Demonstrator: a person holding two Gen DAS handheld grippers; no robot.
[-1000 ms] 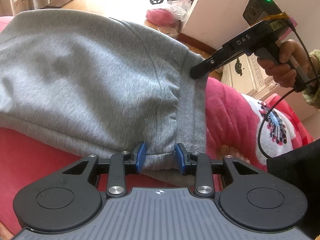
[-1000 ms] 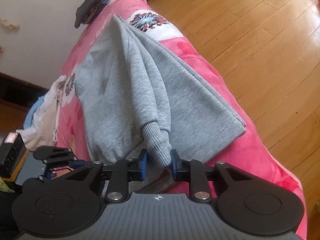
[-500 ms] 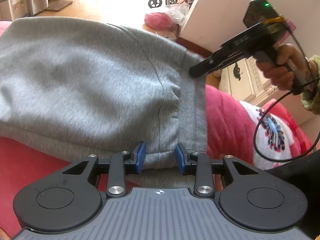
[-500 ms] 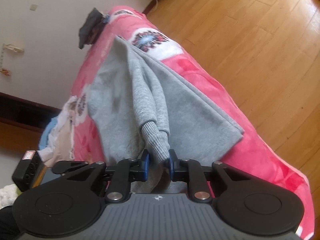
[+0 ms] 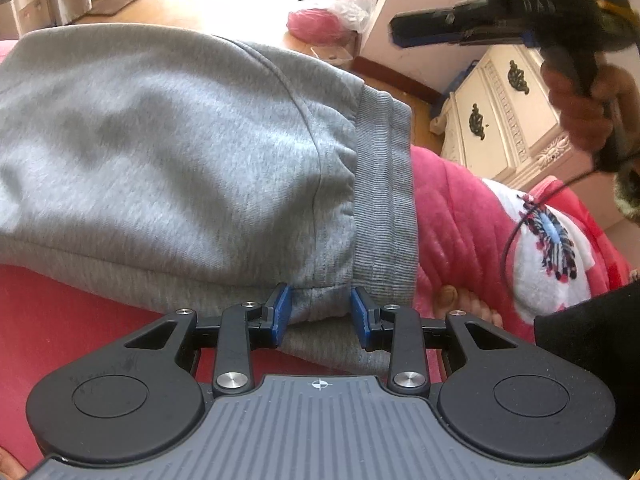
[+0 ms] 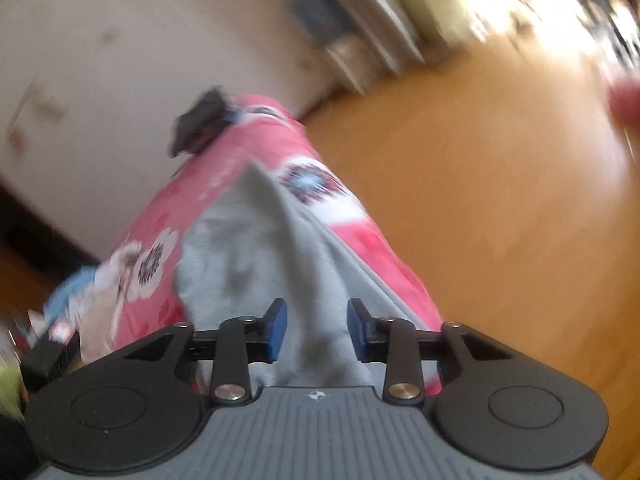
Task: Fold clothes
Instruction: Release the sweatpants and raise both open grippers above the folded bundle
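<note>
Left tool (image 5: 320, 312) pads apart astride grey sweatshirt (image 5: 180, 152) hem; right tool (image 6: 316, 330) agape, clear; regrip for next fold

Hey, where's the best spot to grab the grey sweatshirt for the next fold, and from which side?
Grip the ribbed hem band of the grey sweatshirt, coming in low from the near edge, where the left gripper sits. The band is a firm, straight edge lying flat on the pink blanket.

Grey sweatshirt (image 5: 180, 152), pink floral blanket (image 5: 460, 208)
</note>
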